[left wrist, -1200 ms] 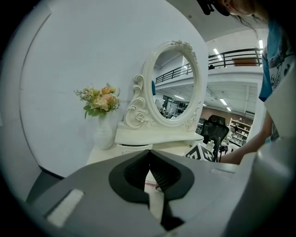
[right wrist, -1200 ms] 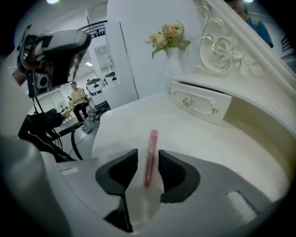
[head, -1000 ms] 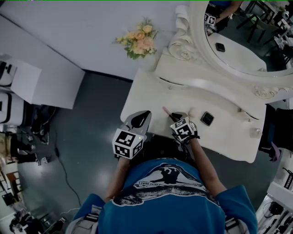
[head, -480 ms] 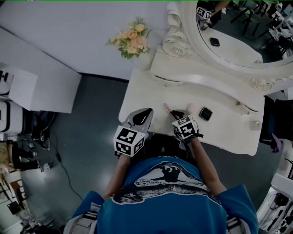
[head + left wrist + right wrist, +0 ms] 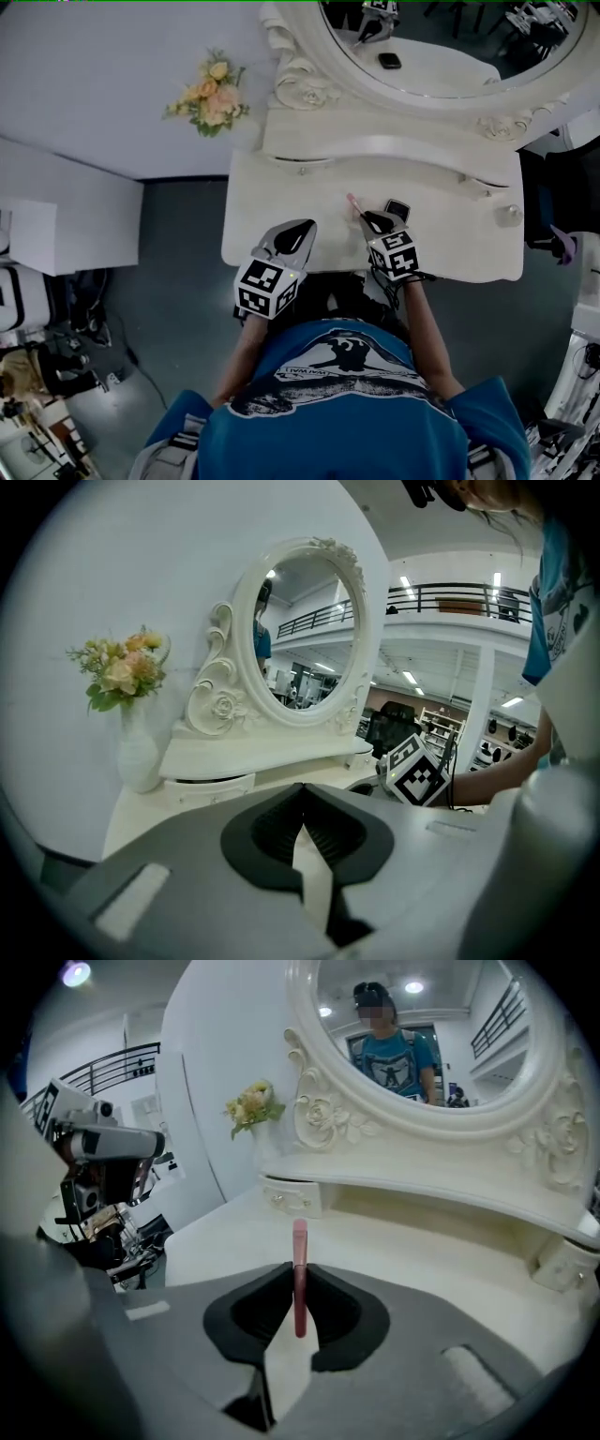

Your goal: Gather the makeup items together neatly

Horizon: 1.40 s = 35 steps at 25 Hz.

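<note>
Carrying step in hand. Slim pink makeup stick (image 5: 299, 1279) is clamped between jaws of right gripper (image 5: 375, 222), just tightened on it, over white dressing table (image 5: 281, 206). Left gripper (image 5: 302, 832) is kept closed, empty, near left. Next: stick to be laid beside small black square compact (image 5: 397, 209), just right.

The left claw (image 5: 302, 228) points toward the far side, tipped slightly down, jaws pressed together and empty. To its right, the right claw (image 5: 371, 219) angles down more steeply. Its jaws have just been closing and clamp a slim pink stick (image 5: 299, 1274).
</note>
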{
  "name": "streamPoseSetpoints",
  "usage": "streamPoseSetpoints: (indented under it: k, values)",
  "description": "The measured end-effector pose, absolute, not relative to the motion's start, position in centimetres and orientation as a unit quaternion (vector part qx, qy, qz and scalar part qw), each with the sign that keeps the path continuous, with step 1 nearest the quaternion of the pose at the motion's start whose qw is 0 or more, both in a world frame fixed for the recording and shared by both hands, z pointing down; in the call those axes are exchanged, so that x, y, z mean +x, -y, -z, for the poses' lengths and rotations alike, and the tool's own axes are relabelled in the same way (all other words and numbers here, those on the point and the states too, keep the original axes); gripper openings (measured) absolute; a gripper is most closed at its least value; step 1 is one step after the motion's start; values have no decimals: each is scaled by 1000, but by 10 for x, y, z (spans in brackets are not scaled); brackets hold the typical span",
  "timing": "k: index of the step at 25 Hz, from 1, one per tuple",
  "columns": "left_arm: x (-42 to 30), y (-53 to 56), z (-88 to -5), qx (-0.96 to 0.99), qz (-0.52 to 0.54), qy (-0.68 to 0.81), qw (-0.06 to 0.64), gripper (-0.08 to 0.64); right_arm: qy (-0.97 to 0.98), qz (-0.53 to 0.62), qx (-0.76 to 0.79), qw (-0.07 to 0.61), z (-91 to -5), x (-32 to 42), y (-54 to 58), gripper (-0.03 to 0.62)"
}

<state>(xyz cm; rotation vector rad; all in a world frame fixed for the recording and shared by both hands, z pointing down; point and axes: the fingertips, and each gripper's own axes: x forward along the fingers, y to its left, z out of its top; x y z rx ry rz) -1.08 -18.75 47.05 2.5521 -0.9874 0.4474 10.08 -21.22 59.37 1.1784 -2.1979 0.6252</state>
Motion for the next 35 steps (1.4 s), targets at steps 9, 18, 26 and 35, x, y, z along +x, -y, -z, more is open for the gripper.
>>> streamPoseSetpoints:
  k: [9, 18, 26, 35]
  values:
    - [37, 192, -473, 920, -169, 307, 176, 12, 751, -271, 539, 268, -603, 219, 191, 49]
    - [68, 199, -471, 922, -171, 301, 172, 12, 707, -302, 571, 288, -633, 288, 170, 49]
    - [80, 201, -473, 917, -175, 314, 173, 12, 702, -304, 563, 313, -654, 301, 170, 49]
    - [82, 197, -474, 909, -176, 335, 174, 12, 704, -281, 567, 322, -661, 305, 170, 55]
